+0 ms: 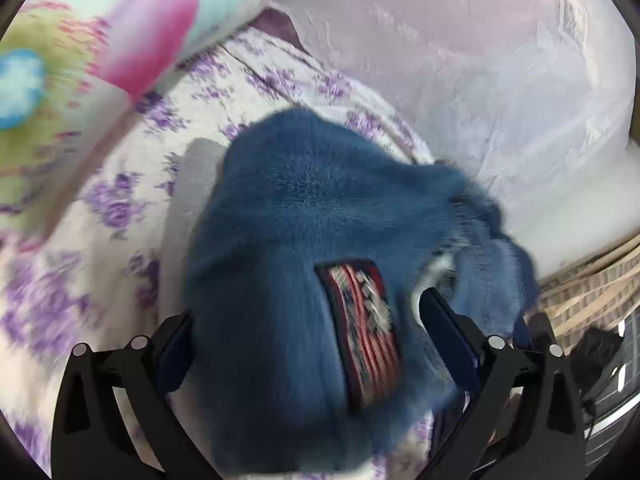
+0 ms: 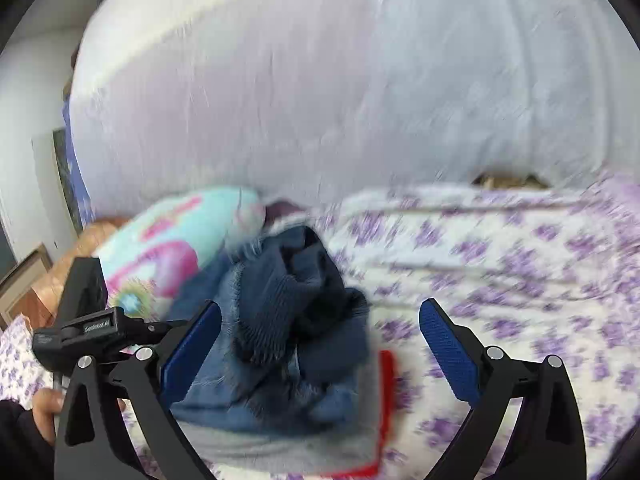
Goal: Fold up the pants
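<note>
The blue denim pants point(image 1: 304, 216) lie bunched on the floral bedsheet point(image 1: 120, 208), with a red striped patch point(image 1: 360, 328) facing up. My left gripper point(image 1: 308, 344) is wide open with the bunched denim lying between its fingers. In the right wrist view the pants point(image 2: 280, 320) are a folded pile resting on a grey and red cloth point(image 2: 360, 440). My right gripper point(image 2: 320, 344) is wide open around the pile's right part, its left finger point(image 2: 192, 352) against the denim. The left gripper's body point(image 2: 88, 320) shows at left. Both views are motion-blurred.
A pastel patterned pillow point(image 1: 80, 52) lies at the left of the pants, also in the right wrist view point(image 2: 180, 248). A white upright mattress or wall of fabric point(image 2: 340, 80) stands behind the bed. A woven basket point(image 1: 588, 292) sits at the right.
</note>
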A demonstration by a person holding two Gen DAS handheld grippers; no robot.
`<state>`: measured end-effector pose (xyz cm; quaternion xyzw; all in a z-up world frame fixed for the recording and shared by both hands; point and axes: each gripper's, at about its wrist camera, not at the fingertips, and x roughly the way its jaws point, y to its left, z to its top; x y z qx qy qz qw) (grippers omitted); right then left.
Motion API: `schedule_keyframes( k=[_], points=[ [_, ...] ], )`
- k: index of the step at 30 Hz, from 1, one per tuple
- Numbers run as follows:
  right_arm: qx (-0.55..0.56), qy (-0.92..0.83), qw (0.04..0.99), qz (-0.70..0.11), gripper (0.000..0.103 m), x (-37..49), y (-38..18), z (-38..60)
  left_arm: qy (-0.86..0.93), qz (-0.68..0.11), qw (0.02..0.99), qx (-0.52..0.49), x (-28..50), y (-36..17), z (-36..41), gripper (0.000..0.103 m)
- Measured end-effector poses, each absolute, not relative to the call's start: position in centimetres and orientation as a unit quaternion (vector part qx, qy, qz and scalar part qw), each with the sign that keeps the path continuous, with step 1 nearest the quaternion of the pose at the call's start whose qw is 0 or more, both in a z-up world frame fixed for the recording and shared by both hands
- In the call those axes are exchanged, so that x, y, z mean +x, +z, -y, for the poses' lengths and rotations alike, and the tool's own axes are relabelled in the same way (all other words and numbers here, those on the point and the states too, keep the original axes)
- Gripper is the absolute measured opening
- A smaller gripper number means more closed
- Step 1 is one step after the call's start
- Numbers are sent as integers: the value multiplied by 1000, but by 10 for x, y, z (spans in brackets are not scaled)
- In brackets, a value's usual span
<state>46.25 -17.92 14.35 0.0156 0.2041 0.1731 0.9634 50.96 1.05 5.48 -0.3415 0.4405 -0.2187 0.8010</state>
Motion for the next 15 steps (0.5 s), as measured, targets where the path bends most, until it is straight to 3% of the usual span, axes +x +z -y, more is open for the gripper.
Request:
schedule_keyframes(
  k=[4,7,15],
  points=[
    [15,202,961,-187,99,388,163,205,-216,-358,859,-296,431,110,-23,98],
    [21,228,957,-181,99,307,167,223,-238,-304,895,-223,324,153,-13,98],
    [33,266,956,-123,100,95,187,270,-257,-215,933,-133,108,218,-11,98]
  ],
)
